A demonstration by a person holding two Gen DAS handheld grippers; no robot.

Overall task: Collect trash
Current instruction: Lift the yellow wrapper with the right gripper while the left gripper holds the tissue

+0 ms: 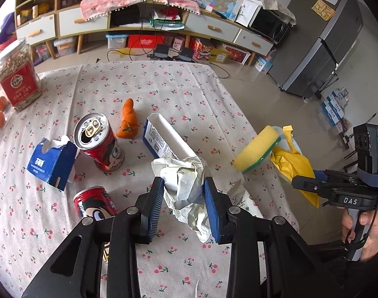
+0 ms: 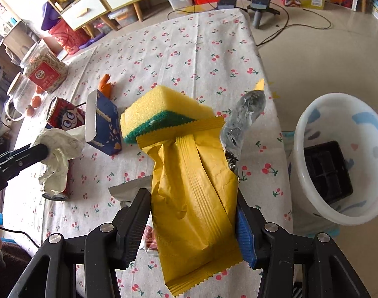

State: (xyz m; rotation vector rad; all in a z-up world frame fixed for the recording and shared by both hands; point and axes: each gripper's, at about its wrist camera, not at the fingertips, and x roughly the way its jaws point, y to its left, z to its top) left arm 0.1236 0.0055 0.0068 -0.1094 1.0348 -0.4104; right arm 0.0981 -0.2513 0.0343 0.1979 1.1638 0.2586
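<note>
My left gripper (image 1: 184, 183) is shut on a crumpled white paper (image 1: 186, 191) just above the cherry-print tablecloth (image 1: 164, 87). The right wrist view shows that left gripper (image 2: 40, 149) at the left with the crumpled paper (image 2: 57, 146) hanging from it. My right gripper (image 2: 192, 196) is shut on a yellow snack wrapper (image 2: 189, 164), held up over the table's right side. A crinkled clear wrapper (image 2: 246, 114) sticks up behind it. On the floor to the right stands a white bin (image 2: 310, 129) with a black tray (image 2: 325, 171) inside.
A yellow-green sponge (image 1: 257, 149) lies near the table's right edge. Also on the table are an upright red can (image 1: 99, 144), a lying red can (image 1: 94, 203), a torn blue carton (image 1: 52, 161), a blue-white box (image 1: 161, 136), orange peel (image 1: 128, 119) and a jar (image 1: 17, 82).
</note>
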